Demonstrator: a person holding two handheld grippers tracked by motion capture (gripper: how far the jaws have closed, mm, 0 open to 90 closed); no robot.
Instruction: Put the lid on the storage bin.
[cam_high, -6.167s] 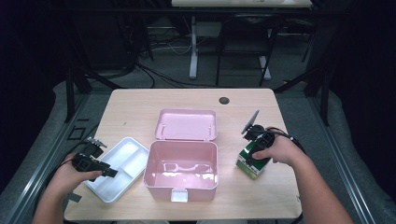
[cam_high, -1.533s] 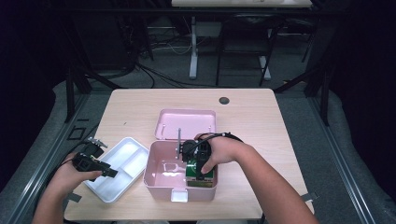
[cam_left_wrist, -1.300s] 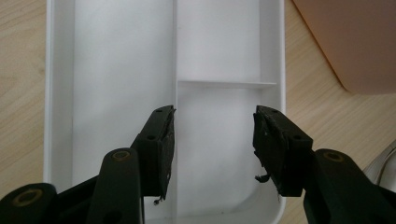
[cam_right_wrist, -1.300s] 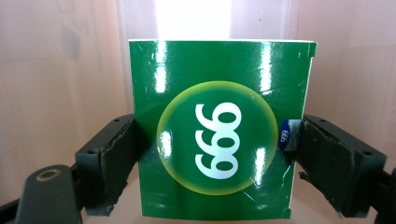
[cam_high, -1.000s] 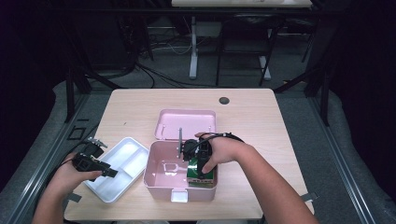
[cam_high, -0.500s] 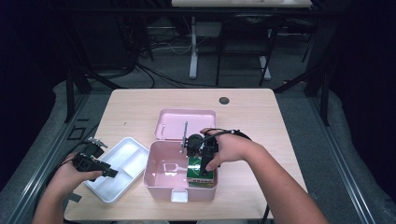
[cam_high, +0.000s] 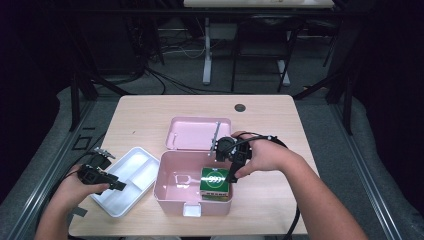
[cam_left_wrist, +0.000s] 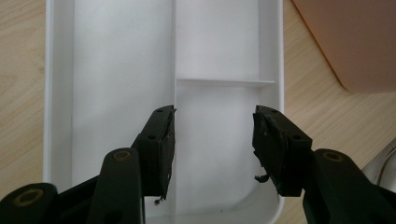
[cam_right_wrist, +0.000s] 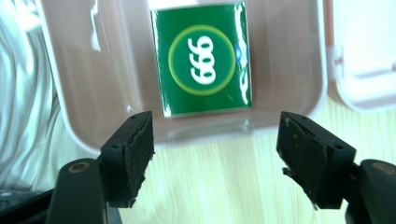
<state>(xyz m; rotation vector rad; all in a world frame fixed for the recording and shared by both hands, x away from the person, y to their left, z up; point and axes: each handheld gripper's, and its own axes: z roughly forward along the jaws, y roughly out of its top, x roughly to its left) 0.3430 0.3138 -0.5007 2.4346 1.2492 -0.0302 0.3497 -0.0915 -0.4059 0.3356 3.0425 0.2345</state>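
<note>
Setting: a light wooden table (cam_high: 150, 115) on grey flooring, in a dark room with black frames, cables and a second desk behind.

Container: an open pink plastic box (cam_high: 172, 187) with a hinged lid (cam_high: 192, 132) lying flat behind it, at the table's centre.

Task item: a green rectangular carton (cam_high: 216, 181) lies flat on the box floor, in the right half, close to the right wall and touching no gripper.

Right gripper (cam_right_wrist: 212, 154): jaws spread with nothing between them. They have just been closing a little. In the right gripper view the tips sit outside the box wall, over bare wood, with the carton beyond them.

Left gripper (cam_left_wrist: 212, 144): jaws apart, holding nothing, over the white plastic divided tray (cam_high: 127, 172) to the left of the box. The left gripper view shows the tray's partition between the two black pads; contact with the tray cannot be judged.

Markings: white digits on a green disc with a yellow-green ring; they read "999" in the high view and appear inverted in the right gripper view. No other text is legible.

Risk 1: a trailing cable or jaw tip may catch the box rim on withdrawal and shift the box.

Risk 2: the tray overhangs the near table corner; a push from the left gripper may tip it off.

Risk 3: the lid may jam if the tray goes in askew.
</note>
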